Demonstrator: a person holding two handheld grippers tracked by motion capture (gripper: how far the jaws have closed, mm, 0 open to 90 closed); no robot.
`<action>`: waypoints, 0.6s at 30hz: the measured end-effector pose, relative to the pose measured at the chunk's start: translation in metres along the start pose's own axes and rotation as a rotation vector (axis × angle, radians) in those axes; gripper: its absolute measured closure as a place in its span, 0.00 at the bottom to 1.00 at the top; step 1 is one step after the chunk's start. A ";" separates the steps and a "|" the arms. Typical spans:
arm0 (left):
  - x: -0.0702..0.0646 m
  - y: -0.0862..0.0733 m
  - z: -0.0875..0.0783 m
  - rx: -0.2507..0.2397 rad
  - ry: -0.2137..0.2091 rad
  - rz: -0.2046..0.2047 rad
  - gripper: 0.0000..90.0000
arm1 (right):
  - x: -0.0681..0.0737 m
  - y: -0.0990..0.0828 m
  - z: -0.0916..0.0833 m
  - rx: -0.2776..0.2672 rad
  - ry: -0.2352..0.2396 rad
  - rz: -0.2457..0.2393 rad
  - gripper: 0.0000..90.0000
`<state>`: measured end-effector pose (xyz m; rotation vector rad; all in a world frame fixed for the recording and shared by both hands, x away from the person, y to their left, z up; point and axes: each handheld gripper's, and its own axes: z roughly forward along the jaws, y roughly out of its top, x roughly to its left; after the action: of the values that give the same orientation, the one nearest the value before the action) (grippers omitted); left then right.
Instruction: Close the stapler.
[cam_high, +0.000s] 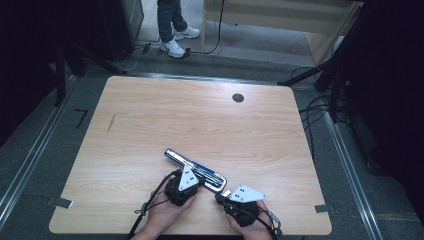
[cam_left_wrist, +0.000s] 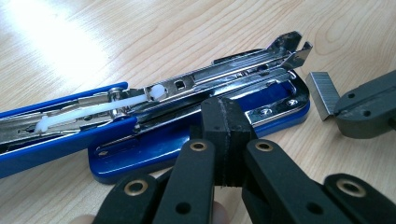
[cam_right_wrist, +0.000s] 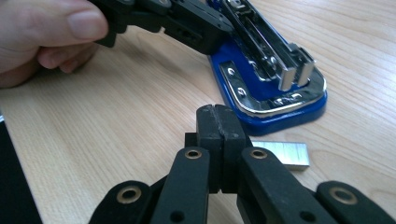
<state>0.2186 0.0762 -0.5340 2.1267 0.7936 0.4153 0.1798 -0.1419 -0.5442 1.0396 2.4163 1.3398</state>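
Stapler (cam_left_wrist: 196, 140) lies opened flat on counter (cam_high: 200, 120). Left gripper (cam_left_wrist: 223, 140) pressed together against its blue base. Right gripper (cam_right_wrist: 217, 140) pressed together, empty, beside staple strip (cam_right_wrist: 285, 154).

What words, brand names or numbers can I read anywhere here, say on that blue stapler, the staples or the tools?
None can be read.
Blue stapler: no brand or number shows on its base or metal parts.
Strip of staples: bare metal, no print.
Left gripper and right gripper: plain black, no label.
Table: a dark streak near its left side, too small to tell if it is writing.
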 end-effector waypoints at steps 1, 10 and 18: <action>0.000 0.000 0.000 0.000 0.003 0.001 1.00 | -0.001 -0.001 0.000 0.005 -0.004 0.004 1.00; 0.000 0.000 0.000 0.001 0.000 0.000 1.00 | -0.018 -0.006 -0.009 0.017 -0.048 0.047 1.00; 0.000 0.000 0.000 0.001 -0.001 -0.001 1.00 | -0.032 -0.007 -0.015 0.014 -0.103 0.074 1.00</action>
<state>0.2187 0.0764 -0.5340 2.1270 0.7948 0.4134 0.1929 -0.1755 -0.5467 1.1823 2.3373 1.2604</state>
